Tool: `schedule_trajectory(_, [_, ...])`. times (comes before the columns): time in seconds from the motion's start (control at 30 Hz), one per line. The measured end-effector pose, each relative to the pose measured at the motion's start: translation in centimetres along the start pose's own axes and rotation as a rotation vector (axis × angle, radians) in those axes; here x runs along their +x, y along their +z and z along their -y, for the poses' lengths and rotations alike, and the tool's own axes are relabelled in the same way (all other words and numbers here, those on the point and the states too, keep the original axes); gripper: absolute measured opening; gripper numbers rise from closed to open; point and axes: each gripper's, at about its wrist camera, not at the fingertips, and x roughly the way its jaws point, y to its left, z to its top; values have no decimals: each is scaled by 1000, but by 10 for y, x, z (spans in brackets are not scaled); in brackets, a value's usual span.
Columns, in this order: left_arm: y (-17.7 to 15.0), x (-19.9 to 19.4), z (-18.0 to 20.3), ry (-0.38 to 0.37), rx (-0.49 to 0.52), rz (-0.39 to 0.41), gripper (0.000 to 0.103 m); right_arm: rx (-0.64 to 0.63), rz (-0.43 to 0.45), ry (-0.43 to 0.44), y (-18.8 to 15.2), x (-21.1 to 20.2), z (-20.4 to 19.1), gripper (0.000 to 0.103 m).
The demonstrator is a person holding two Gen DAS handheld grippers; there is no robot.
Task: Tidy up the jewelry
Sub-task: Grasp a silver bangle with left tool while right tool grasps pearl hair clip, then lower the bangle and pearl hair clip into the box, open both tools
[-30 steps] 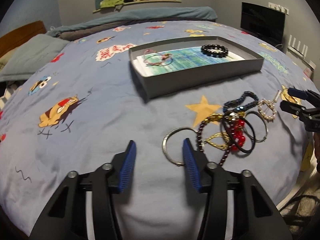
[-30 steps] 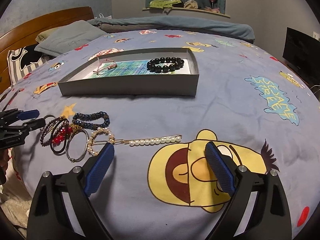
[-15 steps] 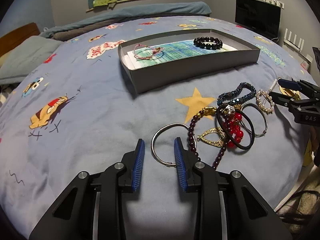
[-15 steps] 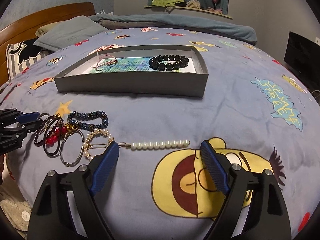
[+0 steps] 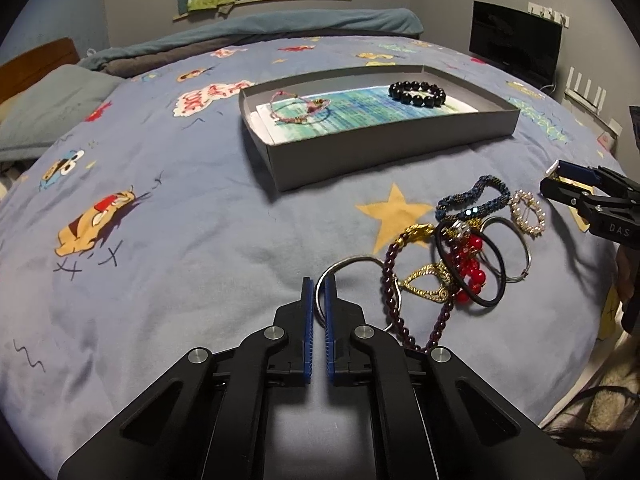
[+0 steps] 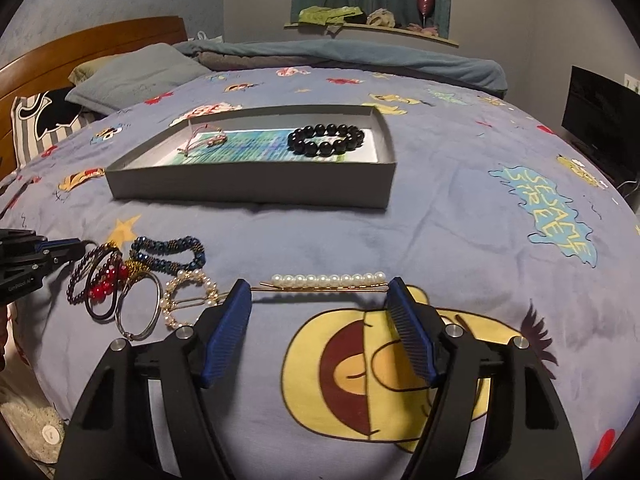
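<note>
Bedroom setting: a blue cartoon-print bedspread (image 5: 168,240) serves as the work surface, soft and yielding under everything on it.

Left gripper (image 5: 319,284) has its blue pads drawn almost together around the near edge of a thin silver bangle (image 5: 352,261), which lies flat on the cloth; the pads look to be pinching the wire. Immediately right of its tips sits the tangle: a dark purple bead strand (image 5: 390,280) touching or crossing the bangle's far side, then a gold filigree piece (image 5: 426,285), red beads (image 5: 470,264) and a black hair tie (image 5: 496,268). If the bangle is lifted now, the purple strand could ride up with it and drag the heap along. The thin round wire may also twist or slip out of the flat pads.

Right gripper (image 6: 320,292) stands wide open, its fingers straddling both ends of the pearl hair pin (image 6: 328,280) just ahead of the tips. Closing along the pin's length could buckle it or press it into the fabric instead of catching it. A pearl ring clip (image 6: 188,292) lies just left of the left finger and might get nudged.

Farther ahead of both tools, the grey tray (image 6: 248,188) already holds a black bead bracelet (image 6: 326,140) and a pink cord bracelet (image 6: 204,140).
</note>
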Motion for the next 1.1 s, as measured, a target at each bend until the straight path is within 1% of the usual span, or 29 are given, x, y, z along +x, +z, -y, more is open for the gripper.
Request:
schedule_trajectory(0.2, [5,-9,-3,-1,1,25,5,11,9,-1,3,-3,5,70])
schedule_trajectory(0.27, [8,-12,-4,9,5,37,5,10,11,0,5,-4,5,70])
schedule_trajectory(0.43, [19,-26,-14,57,15,93,5,5,29,-2,11,-7,6,70])
schedule_trajectory(0.57, [30,-33,-25,68,-7,123,5,3,46,-4,21,-8,7,70])
schedule_trajectory(0.77, [56,-36,-32,38,-32,156,5,-8,105,-7,50,-9,7,70])
schedule_trajectory(0.93, [83,-25,-30,16,-39,167,5,-7,142,-4,78,-5,6,70])
schedule_trajectory(1.1, [105,-8,-27,-14,-55,163,5,-10,119,4,101,14,3,70])
